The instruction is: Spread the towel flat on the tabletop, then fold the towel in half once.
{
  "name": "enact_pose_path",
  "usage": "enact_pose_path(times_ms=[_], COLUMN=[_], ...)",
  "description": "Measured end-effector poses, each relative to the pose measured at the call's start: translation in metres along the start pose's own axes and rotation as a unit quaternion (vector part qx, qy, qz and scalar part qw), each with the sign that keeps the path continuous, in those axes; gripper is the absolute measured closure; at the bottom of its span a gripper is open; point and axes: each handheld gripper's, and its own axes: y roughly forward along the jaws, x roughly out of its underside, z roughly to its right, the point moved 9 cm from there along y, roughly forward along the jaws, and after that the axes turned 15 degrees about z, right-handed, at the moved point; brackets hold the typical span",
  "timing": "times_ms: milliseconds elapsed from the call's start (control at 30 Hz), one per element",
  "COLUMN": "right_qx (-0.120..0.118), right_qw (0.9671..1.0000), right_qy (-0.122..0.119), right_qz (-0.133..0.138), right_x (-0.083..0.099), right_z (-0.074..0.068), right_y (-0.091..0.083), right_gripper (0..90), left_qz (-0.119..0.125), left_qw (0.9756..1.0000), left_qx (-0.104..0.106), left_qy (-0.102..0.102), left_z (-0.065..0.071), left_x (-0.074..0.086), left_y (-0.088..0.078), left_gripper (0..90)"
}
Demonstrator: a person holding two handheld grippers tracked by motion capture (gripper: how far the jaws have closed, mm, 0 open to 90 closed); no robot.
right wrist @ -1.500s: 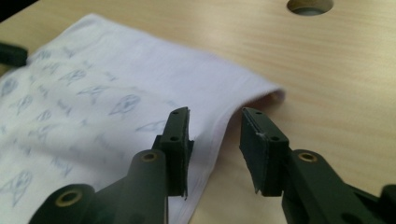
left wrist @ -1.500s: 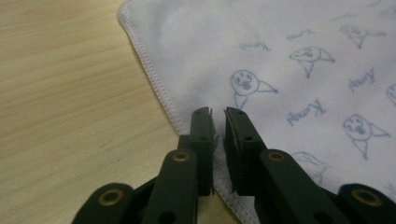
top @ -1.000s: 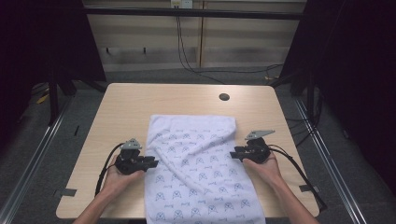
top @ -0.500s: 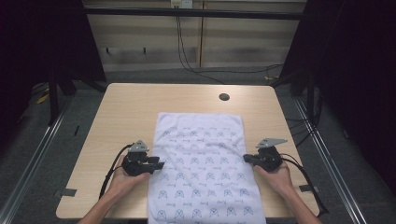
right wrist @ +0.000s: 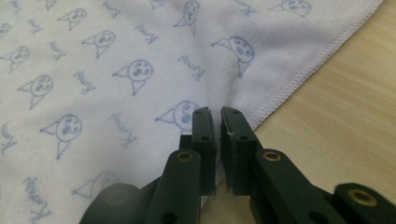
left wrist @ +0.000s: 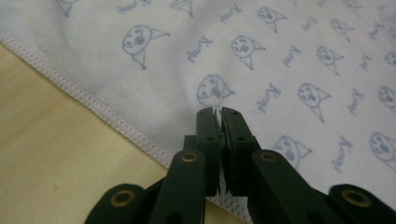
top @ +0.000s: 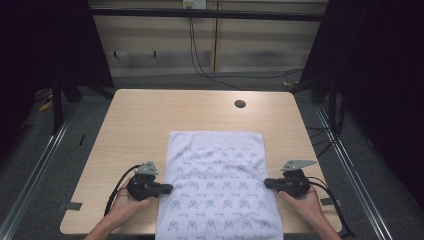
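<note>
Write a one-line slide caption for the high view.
Left gripper and right gripper pinch opposite side edges of a printed towel on a table.

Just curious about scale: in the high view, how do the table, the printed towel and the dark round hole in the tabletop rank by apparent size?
1. Table, largest.
2. Towel, covering the near middle part of it.
3. Round hole, by far the smallest.
</note>
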Motion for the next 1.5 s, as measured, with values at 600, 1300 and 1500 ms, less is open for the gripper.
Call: enact_pose_path(times_ms=[600,1300,1500], right_qx=[-0.002,0.028,0.010], right_qw=[0.9980,0.9995,0.9999], right_qy=[0.017,-0.002,-0.004], right_qz=[0.061,0.012,-0.002], right_x=[-0.044,-0.028,-0.011], right_z=[0.023,0.022,0.002], right_y=[0.023,0.041,0.018], right_gripper=[66.4,89.2,89.3], left_qz=[0.058,0.039,0.019], left_qw=[0.9944,0.9977,0.9995], left_qx=[-0.081,-0.055,-0.025], left_qy=[-0.035,-0.008,-0.001], left_z=[-0.068,-0.048,-0.017], left_x=[-0.041,-0.024,-0.010], left_y=[0.027,0.020,0.011], left_gripper=[62.7,86.4,86.2])
